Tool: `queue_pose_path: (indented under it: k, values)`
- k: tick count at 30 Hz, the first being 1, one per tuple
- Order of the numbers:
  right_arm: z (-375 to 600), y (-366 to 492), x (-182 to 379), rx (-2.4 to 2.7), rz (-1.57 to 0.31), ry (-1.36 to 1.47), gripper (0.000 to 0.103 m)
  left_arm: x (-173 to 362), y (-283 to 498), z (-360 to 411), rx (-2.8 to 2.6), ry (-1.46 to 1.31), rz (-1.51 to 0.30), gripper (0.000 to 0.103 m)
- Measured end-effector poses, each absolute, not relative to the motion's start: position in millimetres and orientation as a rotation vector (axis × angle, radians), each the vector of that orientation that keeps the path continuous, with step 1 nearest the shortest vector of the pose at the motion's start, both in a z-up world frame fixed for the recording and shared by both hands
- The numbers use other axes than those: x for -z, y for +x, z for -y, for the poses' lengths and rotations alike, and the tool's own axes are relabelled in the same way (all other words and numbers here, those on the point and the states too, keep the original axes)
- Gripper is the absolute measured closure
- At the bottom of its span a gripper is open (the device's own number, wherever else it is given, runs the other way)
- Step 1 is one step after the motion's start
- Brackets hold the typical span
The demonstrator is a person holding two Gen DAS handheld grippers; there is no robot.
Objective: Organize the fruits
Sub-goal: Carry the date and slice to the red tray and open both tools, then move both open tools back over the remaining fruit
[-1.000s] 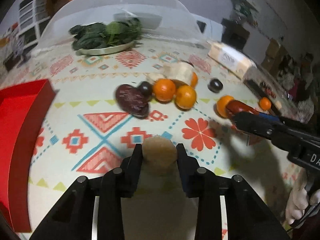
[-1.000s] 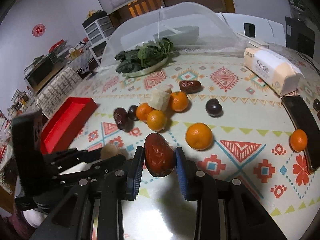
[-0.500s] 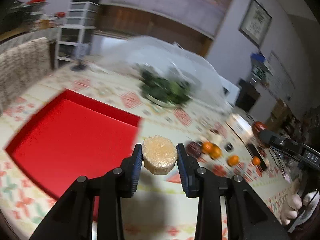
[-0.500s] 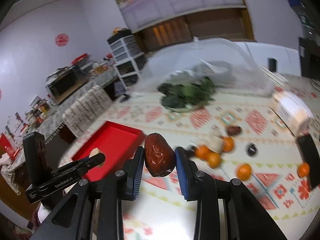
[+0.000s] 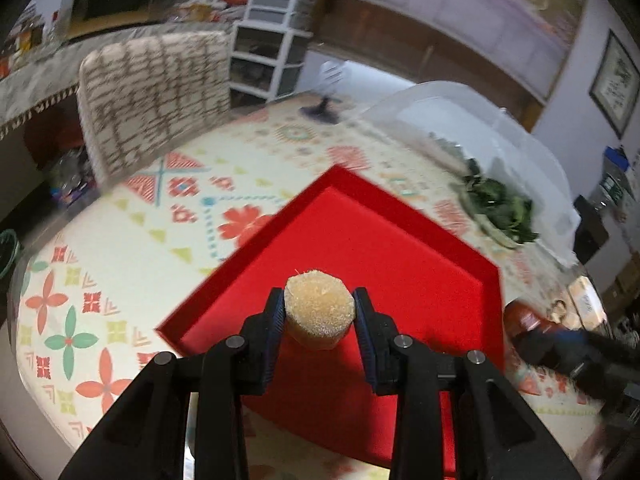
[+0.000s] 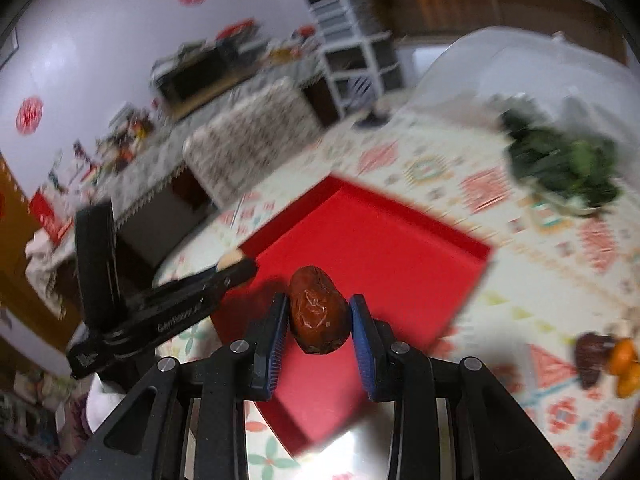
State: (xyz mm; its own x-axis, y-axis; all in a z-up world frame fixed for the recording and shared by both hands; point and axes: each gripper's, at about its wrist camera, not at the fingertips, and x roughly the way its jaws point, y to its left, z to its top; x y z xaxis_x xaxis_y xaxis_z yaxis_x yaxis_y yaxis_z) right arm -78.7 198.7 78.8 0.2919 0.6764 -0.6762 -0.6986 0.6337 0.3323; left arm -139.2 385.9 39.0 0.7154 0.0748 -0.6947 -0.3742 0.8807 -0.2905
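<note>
Fruit now hangs over the red tray (image 5: 400, 240): we swing the left gripper (image 5: 319, 312), clamping a sugarcane chunk (image 5: 319, 310), and the right gripper (image 6: 319, 312), clamping a red date (image 6: 318, 314), away from the pile, ready to lower.

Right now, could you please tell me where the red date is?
The red date is gripped in the right tool, held above the near edge of the red tray.

Pale beige, fibrous cut chunk of fruit (image 5: 319, 312), flat rough face up, held in the air above the flat red square tray (image 5: 400, 248). Dark reddish-brown wrinkled glossy date (image 6: 318, 315), upright, also above the tray (image 6: 380, 240). Blurred oranges (image 6: 624, 364) and another dark date (image 6: 592, 356) lying far right on the patterned surface (image 6: 520, 312).
</note>
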Motion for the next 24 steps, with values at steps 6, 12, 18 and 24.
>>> queue_pose_path:
  k: [6, 12, 18, 24]
  values:
    - [-240, -75, -39, -0.93, -0.957, -0.109, 0.069, -33, -138, -390, -0.265, -0.445, -0.755, 0.07]
    - [-247, -73, -24, -0.907, -0.971, -0.141, 0.068, -37, -136, -388, -0.265, -0.446, -0.745, 0.061]
    - [-242, -81, -31, -0.903, -0.939, -0.151, 0.068, -54, -142, -379, -0.277, -0.441, -0.708, 0.044]
    - [-219, -89, -50, -0.878, -0.878, -0.15, 0.068, -76, -149, -355, -0.257, -0.416, -0.669, 0.039]
